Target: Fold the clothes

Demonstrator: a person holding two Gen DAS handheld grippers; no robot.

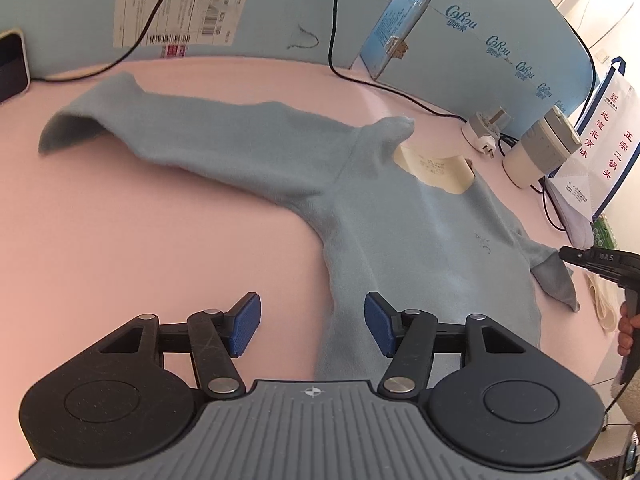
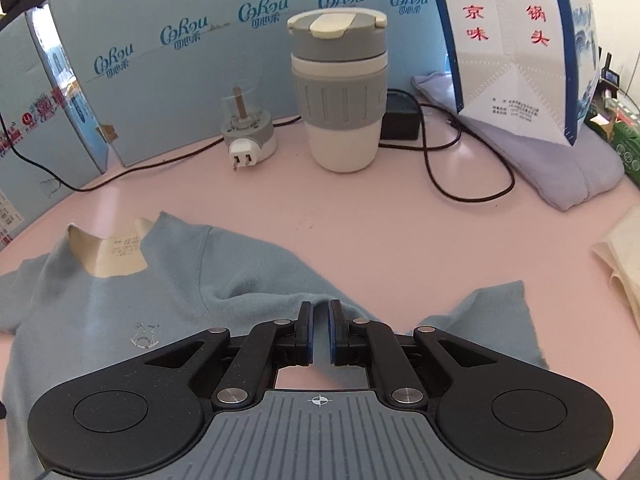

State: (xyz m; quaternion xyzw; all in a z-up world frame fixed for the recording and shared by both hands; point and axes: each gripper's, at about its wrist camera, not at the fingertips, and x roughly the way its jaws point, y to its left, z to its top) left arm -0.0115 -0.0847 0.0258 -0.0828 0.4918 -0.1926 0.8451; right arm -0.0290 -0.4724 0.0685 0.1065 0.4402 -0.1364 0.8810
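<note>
A light blue sweater [image 1: 400, 220] lies front up on the pink table [image 1: 120, 240]. Its left sleeve [image 1: 200, 132] stretches out to the far left with the cuff curled over. My left gripper [image 1: 312, 320] hangs open above the sweater's side edge, with nothing between its blue pads. My right gripper [image 2: 320, 320] is shut on a fold of the right sleeve [image 2: 492, 320], and the cloth rises up into the jaws. In the left wrist view the right gripper [image 1: 568, 254] shows at the right edge, with the sleeve end hanging from it.
A grey-and-white cup [image 2: 340, 100], a plug adapter [image 2: 248, 136] and black cables [image 2: 440, 184] stand behind the sweater, along a blue cardboard wall [image 2: 160, 80]. A folded lilac cloth [image 2: 560, 160], a white paper bag [image 2: 512, 40] and a cream cloth [image 2: 620, 268] lie at the right.
</note>
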